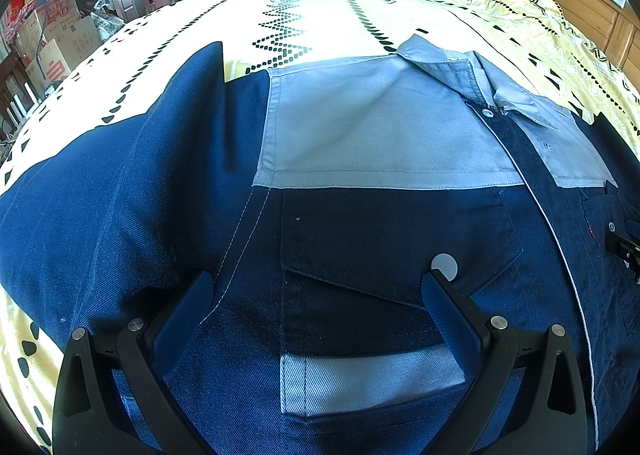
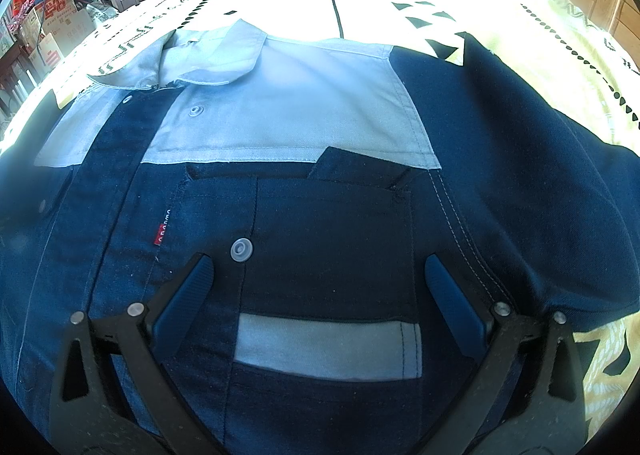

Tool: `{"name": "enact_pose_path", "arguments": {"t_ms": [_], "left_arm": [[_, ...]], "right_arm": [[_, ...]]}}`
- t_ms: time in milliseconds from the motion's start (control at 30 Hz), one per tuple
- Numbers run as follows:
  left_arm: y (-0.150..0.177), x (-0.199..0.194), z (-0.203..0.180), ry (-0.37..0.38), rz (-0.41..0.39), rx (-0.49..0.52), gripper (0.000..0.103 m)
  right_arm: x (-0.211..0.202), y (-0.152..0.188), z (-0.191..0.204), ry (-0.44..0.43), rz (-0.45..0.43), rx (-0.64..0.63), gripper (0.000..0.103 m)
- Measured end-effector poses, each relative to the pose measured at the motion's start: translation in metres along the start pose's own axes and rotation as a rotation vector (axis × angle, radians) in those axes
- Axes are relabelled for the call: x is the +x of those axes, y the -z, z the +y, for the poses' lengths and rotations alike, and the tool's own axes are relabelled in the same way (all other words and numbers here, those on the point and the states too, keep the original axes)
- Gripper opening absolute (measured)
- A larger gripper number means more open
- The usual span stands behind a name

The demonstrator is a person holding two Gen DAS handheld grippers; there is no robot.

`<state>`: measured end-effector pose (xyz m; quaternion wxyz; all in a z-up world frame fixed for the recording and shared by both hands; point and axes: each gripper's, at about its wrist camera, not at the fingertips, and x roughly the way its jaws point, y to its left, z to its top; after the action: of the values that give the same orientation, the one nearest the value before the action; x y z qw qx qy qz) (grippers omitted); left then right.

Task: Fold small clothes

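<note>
Navy-and-grey work jacket w/ snap buttons (image 1: pixel 360 143) lies front-up, flat on the yellow patterned bedsheet (image 1: pixel 304 15), collar away from the person. Left gripper (image 1: pixel 318 291) hangs over one chest pocket, jaws wide apart, gripping nothing. Right gripper (image 2: pixel 318 275) likewise spread over the other pocket, empty. Cardboard boxes (image 1: pixel 60 43) stacked beyond the bed.

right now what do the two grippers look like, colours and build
Both look alike. The left gripper has two black, angular finger arms with triangular cut-outs and round silver pins at the joints, each ending in a blue ribbed pad. The right gripper has the same black frame, silver pins and blue ribbed pads. No cables, markings, hands or sleeves show.
</note>
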<state>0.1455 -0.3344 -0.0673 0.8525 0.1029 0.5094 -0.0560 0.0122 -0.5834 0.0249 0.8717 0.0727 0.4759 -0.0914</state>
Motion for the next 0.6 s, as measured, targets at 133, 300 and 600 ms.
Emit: {"name": "enact_pose_path", "arguments": {"t_ms": [133, 300, 600], "left_arm": [[0.0001, 0.0001, 0.0001, -0.001, 0.0, 0.001, 0.103], [0.0001, 0.0005, 0.0004, 0.0, 0.0, 0.0, 0.103], [0.0001, 0.0007, 0.0003, 0.0, -0.001, 0.0, 0.103]], "right_arm": [[0.0024, -0.0017, 0.0018, 0.001, 0.0, -0.001, 0.103], [0.0025, -0.0017, 0.0018, 0.002, 0.0, -0.001, 0.103], [0.0026, -0.0016, 0.0019, 0.002, 0.0, -0.001, 0.103]]}}
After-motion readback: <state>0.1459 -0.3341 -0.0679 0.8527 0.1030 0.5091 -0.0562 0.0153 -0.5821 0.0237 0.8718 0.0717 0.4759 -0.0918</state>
